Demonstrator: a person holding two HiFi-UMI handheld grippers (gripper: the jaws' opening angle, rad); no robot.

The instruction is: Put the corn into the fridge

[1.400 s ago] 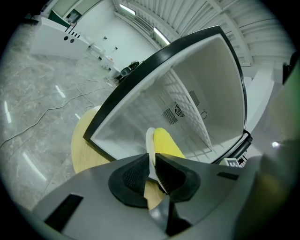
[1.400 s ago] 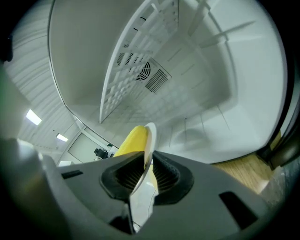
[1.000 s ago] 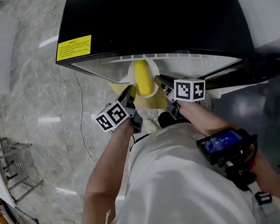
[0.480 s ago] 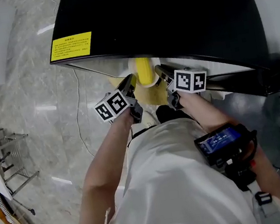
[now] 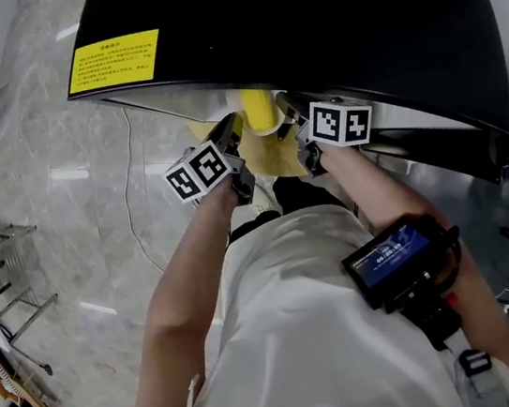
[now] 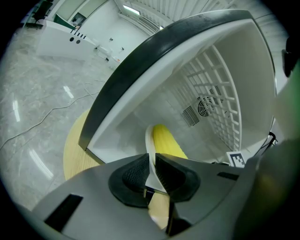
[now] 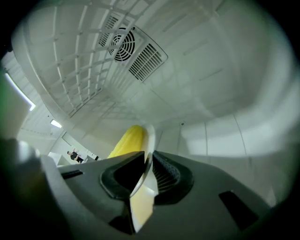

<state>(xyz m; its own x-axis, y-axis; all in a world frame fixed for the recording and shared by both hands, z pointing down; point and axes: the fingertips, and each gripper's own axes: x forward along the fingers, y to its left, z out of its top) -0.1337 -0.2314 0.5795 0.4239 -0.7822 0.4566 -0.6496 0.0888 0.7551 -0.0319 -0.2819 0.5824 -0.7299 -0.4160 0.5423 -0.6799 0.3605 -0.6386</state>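
A yellow corn cob (image 5: 258,110) lies on a white plate (image 5: 278,128) whose far part is hidden under the black fridge top (image 5: 303,20). My left gripper (image 5: 233,132) is shut on the plate's left rim (image 6: 149,140), with the corn (image 6: 165,139) just past its jaws. At the opposite rim (image 7: 149,140), my right gripper (image 5: 289,113) is shut on the plate, and the corn (image 7: 127,140) shows to its left. Both gripper views look into the fridge's white interior (image 6: 154,105).
A fan vent (image 7: 123,44) and a white wire grid (image 6: 220,79) line the fridge's back wall. The fridge stands on a round pale-wood surface (image 6: 77,150). A yellow label (image 5: 113,60) is on the fridge top. A cable (image 5: 135,197) and a metal rack (image 5: 0,274) are on the marble floor.
Both grippers have carried the plate with the corn forward, deeper under the fridge top. Less of the corn and plate shows in the head view now.
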